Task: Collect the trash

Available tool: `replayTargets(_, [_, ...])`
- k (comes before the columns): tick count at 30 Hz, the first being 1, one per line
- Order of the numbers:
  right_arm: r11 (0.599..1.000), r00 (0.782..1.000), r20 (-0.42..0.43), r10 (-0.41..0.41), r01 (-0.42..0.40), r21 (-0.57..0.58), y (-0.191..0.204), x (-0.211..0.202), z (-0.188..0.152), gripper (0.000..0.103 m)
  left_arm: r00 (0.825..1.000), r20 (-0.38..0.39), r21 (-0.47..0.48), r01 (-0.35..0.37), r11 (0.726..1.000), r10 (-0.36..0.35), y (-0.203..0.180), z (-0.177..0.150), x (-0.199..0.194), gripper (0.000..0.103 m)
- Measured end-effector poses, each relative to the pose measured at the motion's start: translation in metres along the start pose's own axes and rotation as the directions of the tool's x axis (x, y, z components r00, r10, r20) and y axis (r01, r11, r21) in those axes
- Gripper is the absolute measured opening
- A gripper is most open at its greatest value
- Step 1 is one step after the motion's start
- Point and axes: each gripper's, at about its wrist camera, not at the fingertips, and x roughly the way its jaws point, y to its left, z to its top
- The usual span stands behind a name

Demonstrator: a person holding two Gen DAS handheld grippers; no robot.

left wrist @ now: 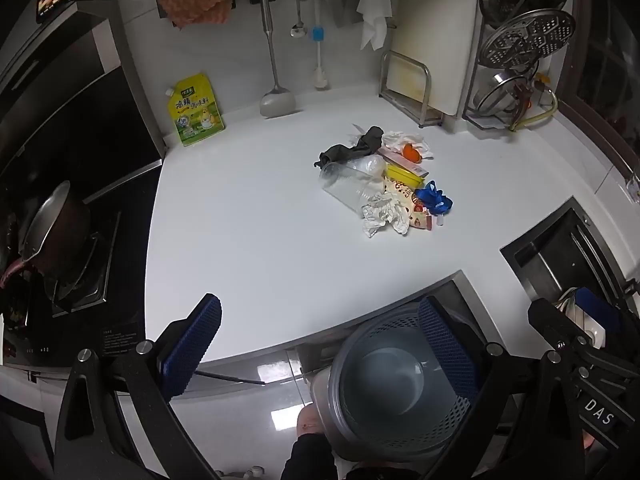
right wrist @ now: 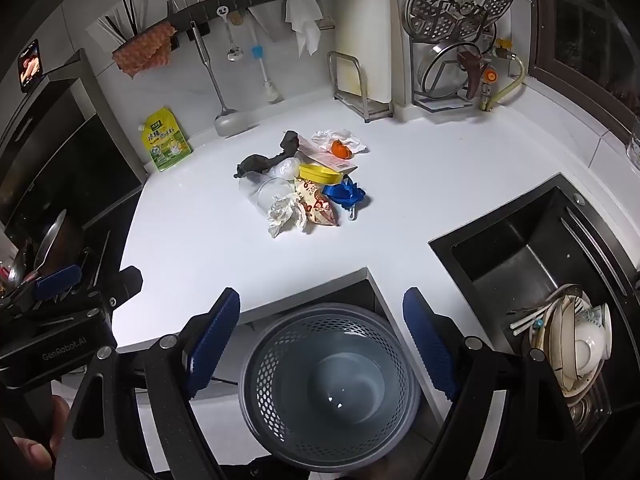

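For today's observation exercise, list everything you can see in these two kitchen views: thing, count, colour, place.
Bin: one, grey, below counter edge, empty.
Counter: one, white.
Trash pile: one, mixed, mid-counter.
Cup: one, clear, in pile.
Crumpled paper: one, white, pile front.
Blue item: one, pile right.
Pouch: one, yellow-green, against wall.
Sink: one, dark, right.
Dishes: several, white, in sink.
Steamer tray: one, steel, rack.
Left gripper: open, empty.
Right gripper: open, empty.
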Motion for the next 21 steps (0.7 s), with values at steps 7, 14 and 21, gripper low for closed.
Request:
replayTargets(7, [1.000, 1.000, 0.000, 0.000, 0.000, -0.001, 0.0004, -0.0015, 0.0007, 0.080, 1.000, -0.002, 0.000, 0.002, 1.000, -0.002, 0.0000, 0.0000, 0.0002, 0.097])
replayTargets(14, [1.000, 1.000, 0.000, 0.001, -0.001, 0.003, -0.0007, -0.0003, 0.0007, 0.080, 1.000, 0.000, 0.002, 0.001, 1.000, -0.001, 0.0003, 0.0002, 0.0005, 0.097])
replayTargets(21, [1.000, 1.000, 0.005, 0.000, 0.000, 0.005, 0.0003, -0.0052, 0.0058, 0.080, 1.000, 0.003, 0.002, 0.001, 1.000, -0.001, 0.0004, 0.0001, -0.0002, 0.097])
